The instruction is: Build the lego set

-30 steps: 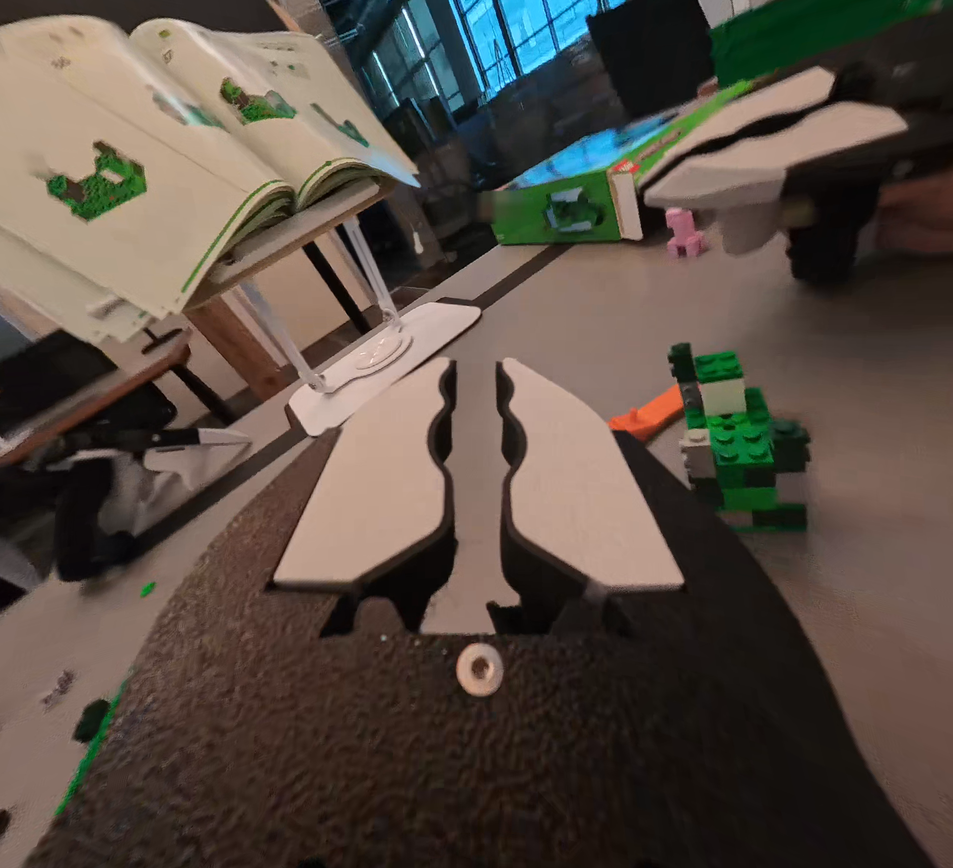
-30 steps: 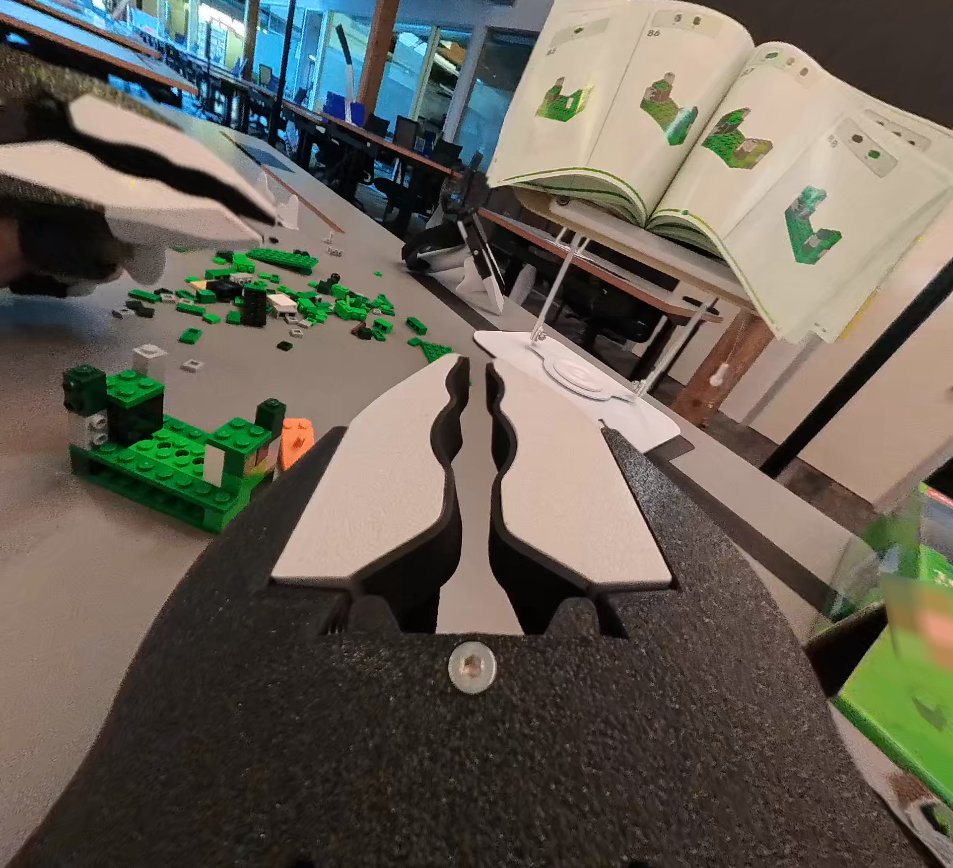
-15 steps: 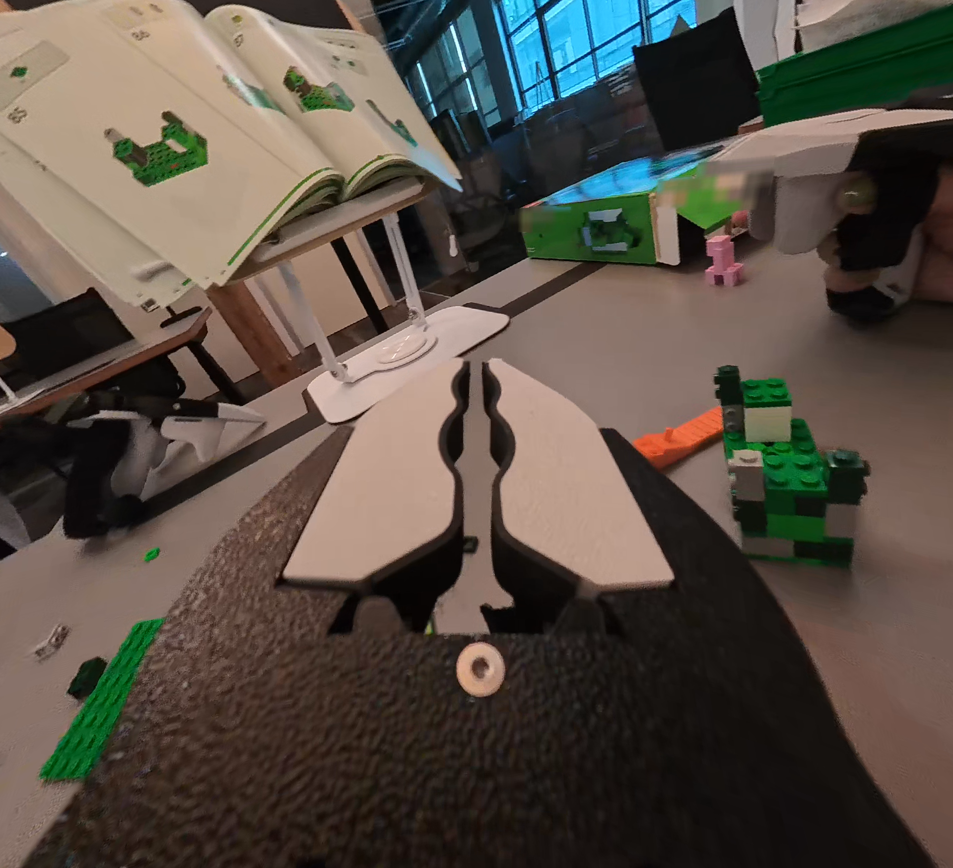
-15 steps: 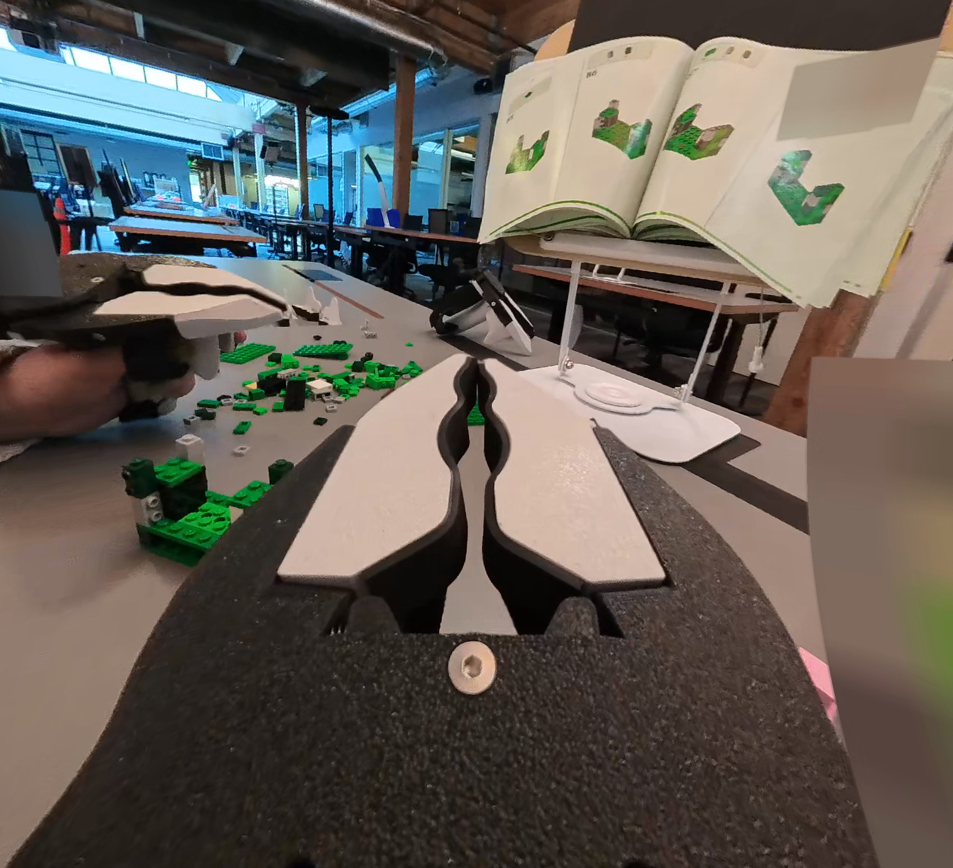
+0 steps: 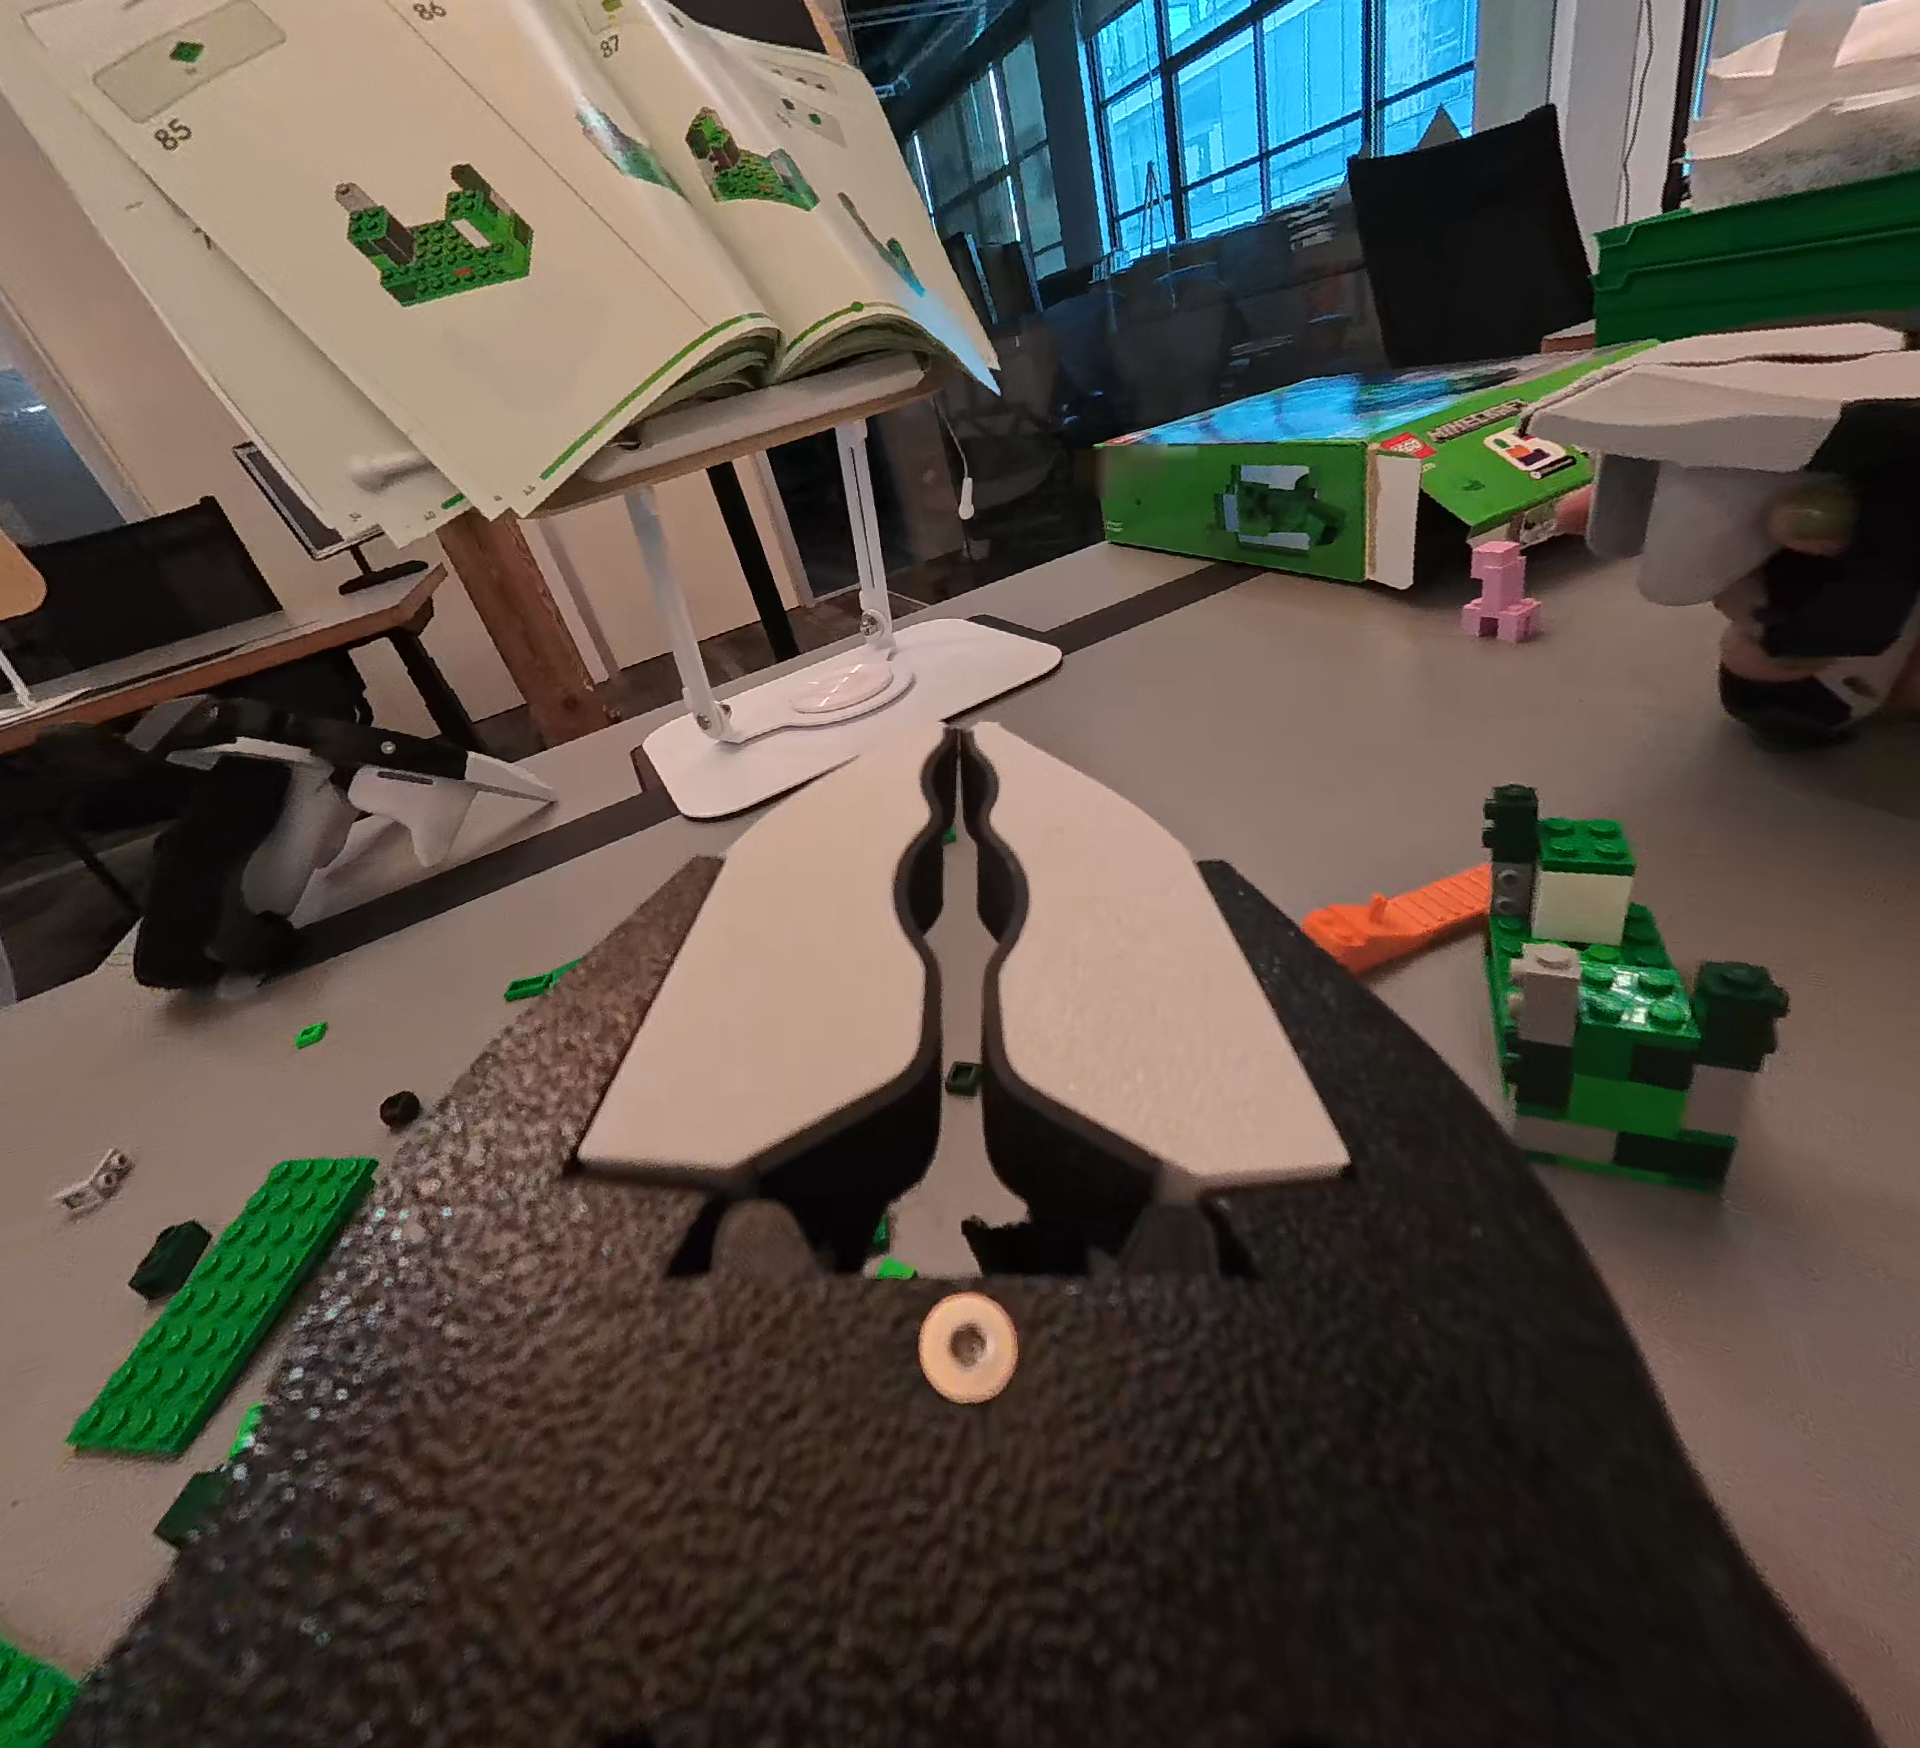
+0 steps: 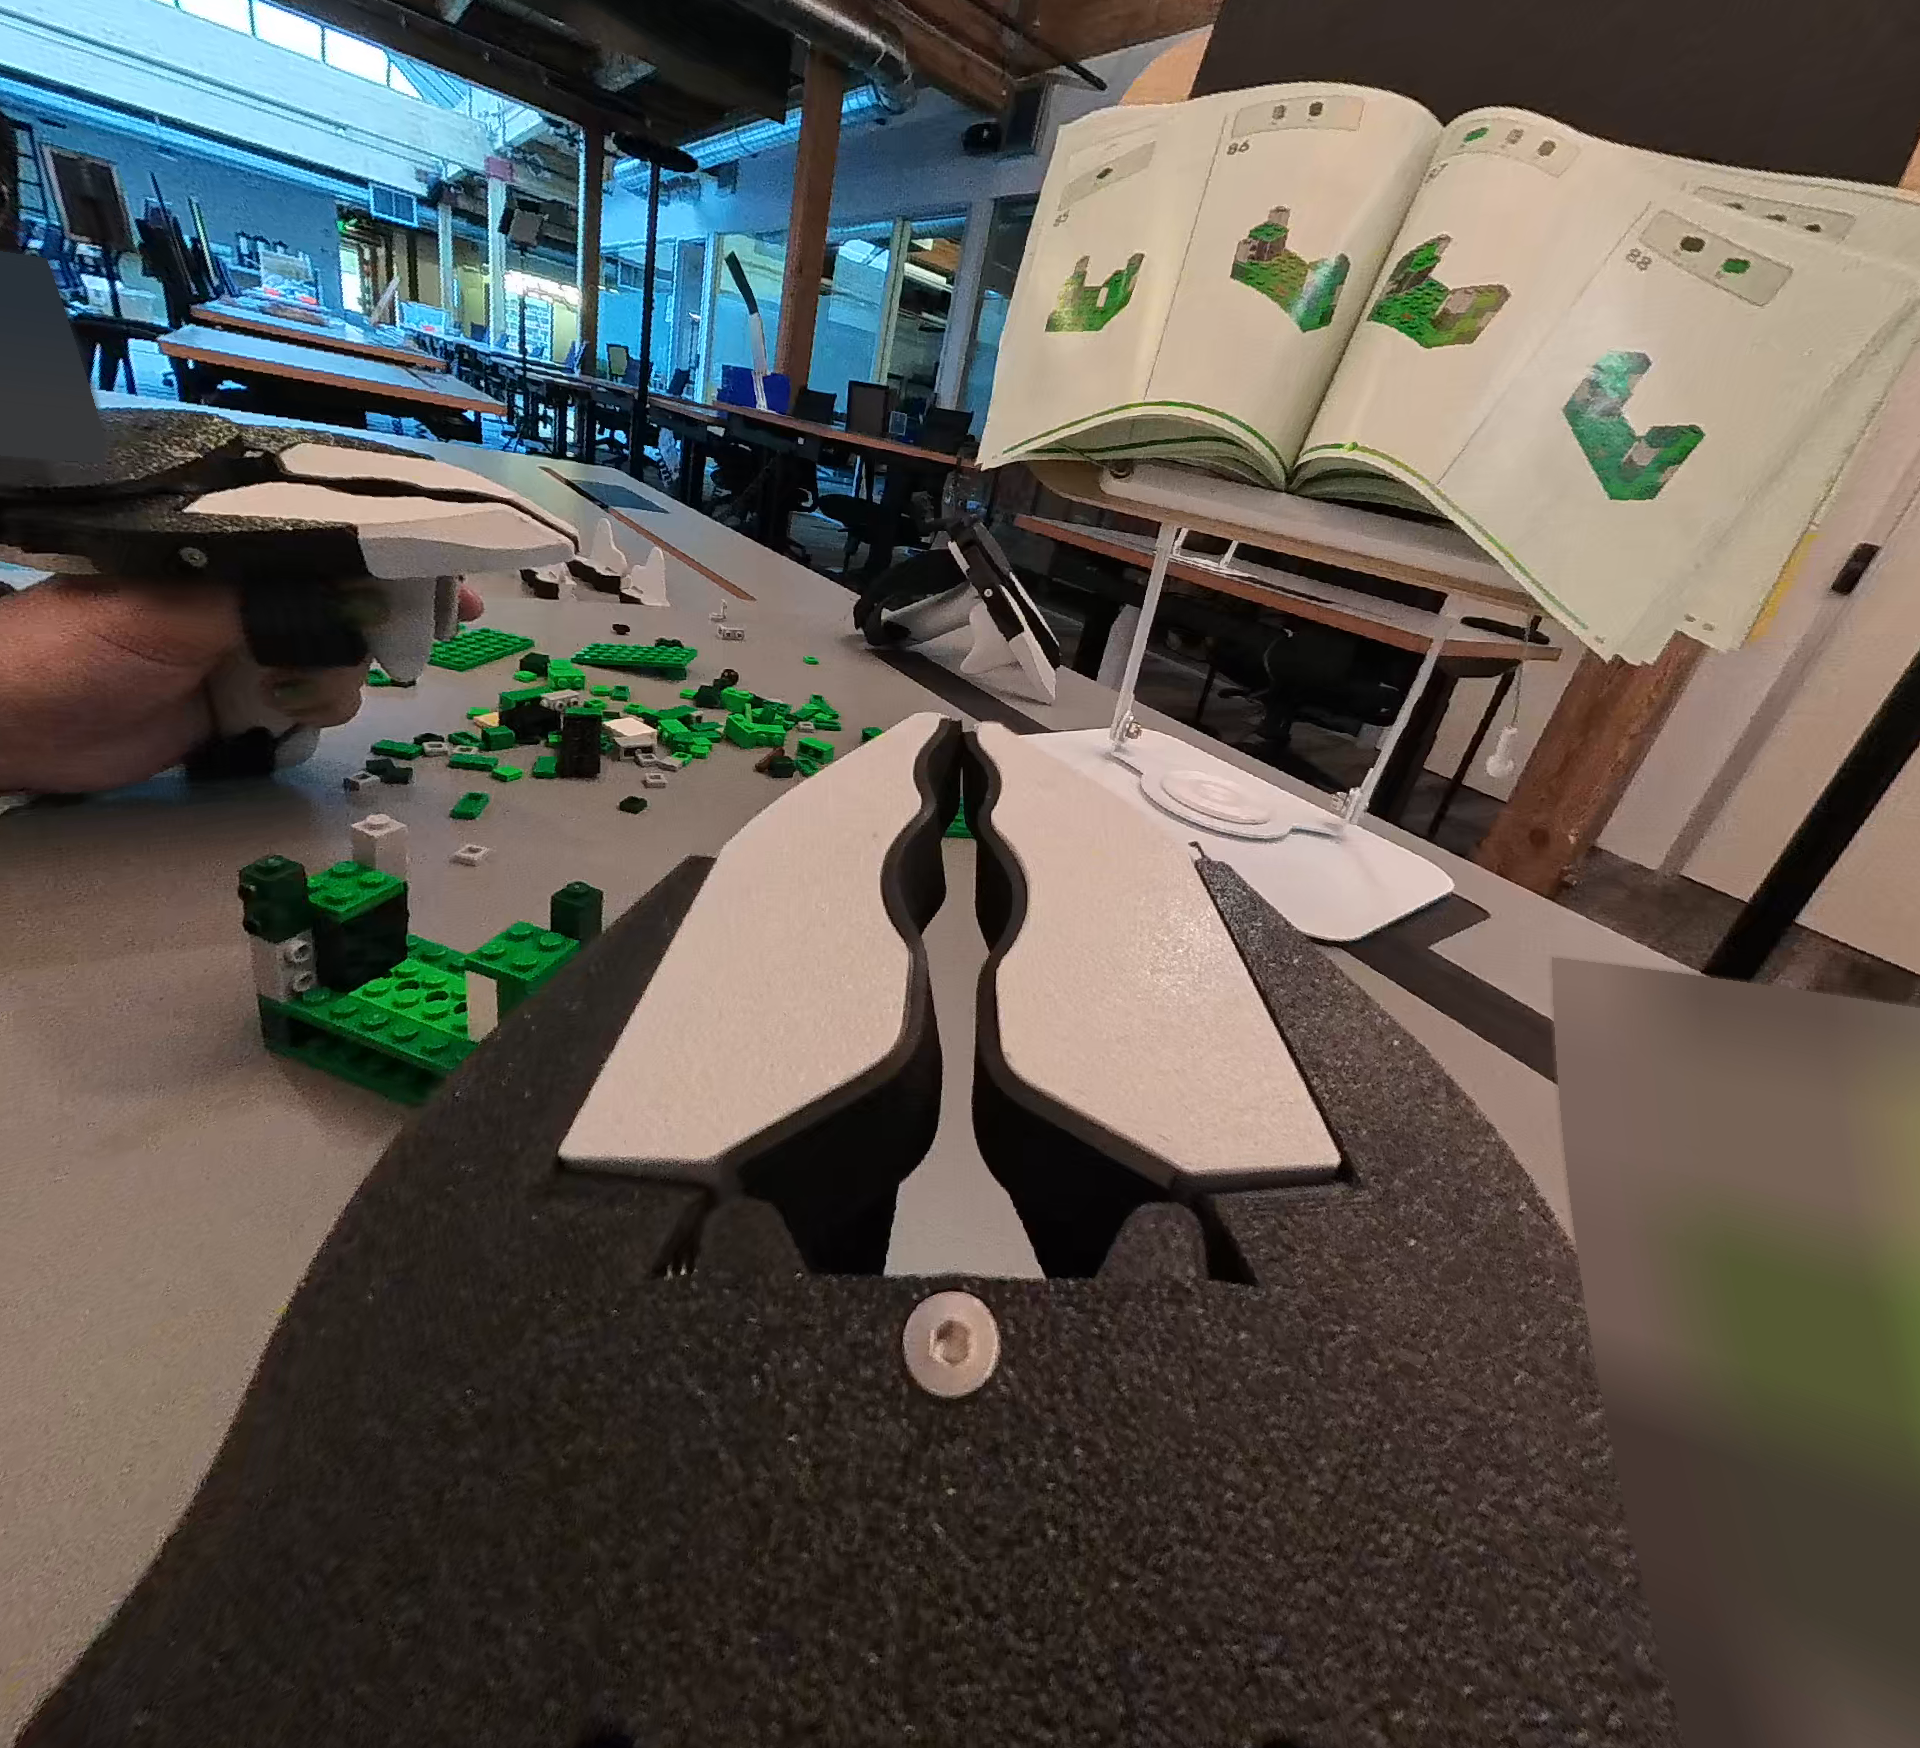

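A partly built green lego model [image 5: 1600, 1023] stands on the grey table, right of my left gripper [image 5: 958, 742]; it also shows in the right wrist view [image 6: 405, 981], left of my right gripper [image 6: 958, 734]. Both grippers are shut and empty, held above the table and pointing toward the open instruction book [image 5: 468, 192] on its white stand [image 6: 1247, 805]. A pile of loose green, black and white bricks [image 6: 623, 722] lies beyond the model. The other gripper shows at the edge of each view [image 5: 1745, 420] [image 6: 416, 524].
An orange brick separator [image 5: 1392, 909] lies beside the model. A long green plate [image 5: 229, 1293] lies at the left. The green set box [image 5: 1351, 472] and a small pink figure [image 5: 1496, 592] sit at the back right. A spare black-and-white gripper [image 5: 312, 815] rests near the table's far edge. My hands' fingertips stand some 20 cm from each other. The small pink figure [image 5: 1496, 592] lies some 15 cm from my right tips, 30 cm from my left tips.
Both grippers have closed from a narrow gap to shut. Both have tilted up toward the instruction book, and the left has drawn back, bringing loose plates into view.
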